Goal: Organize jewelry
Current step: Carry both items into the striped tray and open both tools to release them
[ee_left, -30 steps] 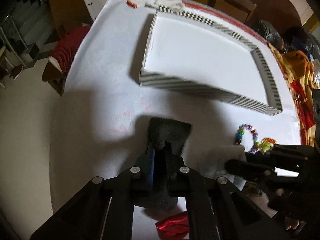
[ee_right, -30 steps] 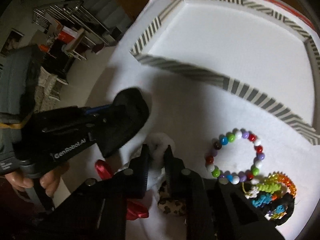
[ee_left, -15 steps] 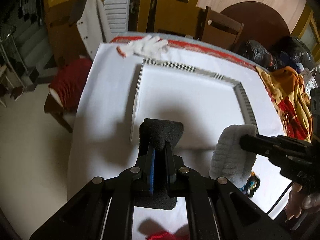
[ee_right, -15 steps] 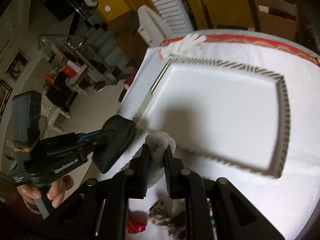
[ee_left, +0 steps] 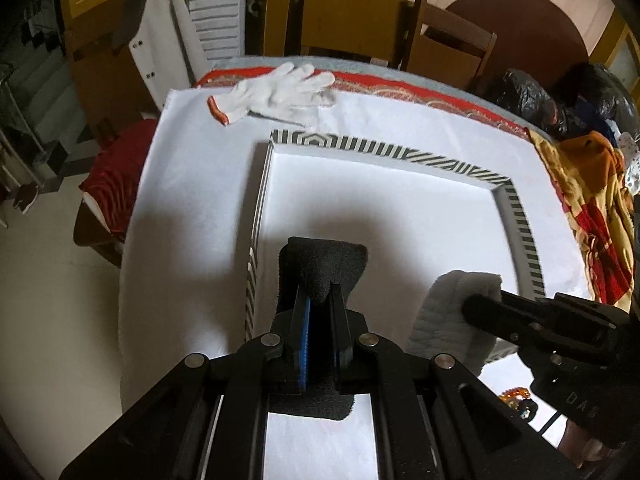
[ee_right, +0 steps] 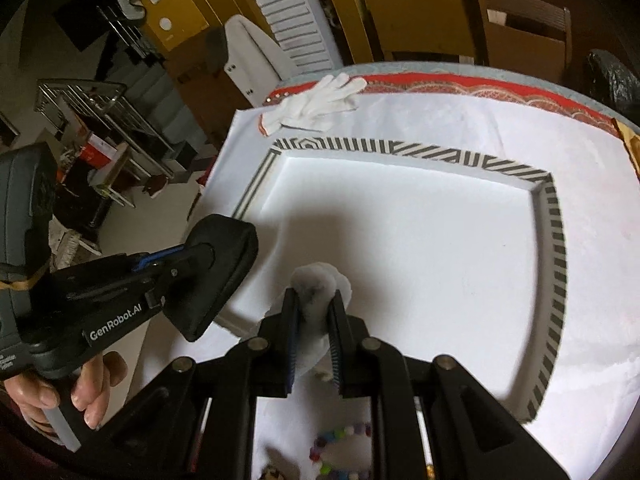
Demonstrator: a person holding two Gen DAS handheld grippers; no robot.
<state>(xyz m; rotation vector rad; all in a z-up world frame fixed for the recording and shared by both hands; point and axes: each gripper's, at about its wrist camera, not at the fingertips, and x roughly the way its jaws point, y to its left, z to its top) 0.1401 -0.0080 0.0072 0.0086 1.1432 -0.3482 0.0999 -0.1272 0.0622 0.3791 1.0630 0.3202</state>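
Observation:
A wide shallow box with a striped black-and-white rim [ee_left: 400, 154] [ee_right: 554, 216] and a bare white floor lies on the white table. My left gripper [ee_left: 319, 300] is shut on a black soft pad [ee_left: 324, 266] and holds it above the box's near left part; it also shows in the right wrist view [ee_right: 218, 280]. My right gripper [ee_right: 314, 300] is shut on a white fluffy scrunchie [ee_right: 318, 284] above the box's near edge; the scrunchie also shows in the left wrist view [ee_left: 456, 312]. A bead bracelet [ee_right: 340, 444] lies below on the table.
A white work glove [ee_left: 276, 94] [ee_right: 316, 102] lies on the table behind the box. Wooden chairs [ee_left: 444, 50] stand beyond the far edge. A red-and-yellow cloth [ee_left: 588, 216] hangs at the right. Small colourful jewelry [ee_left: 518, 398] lies near the right gripper.
Both grippers have risen from the table in front of the box and moved forward over the box, each still holding its item. The bracelets have dropped out below.

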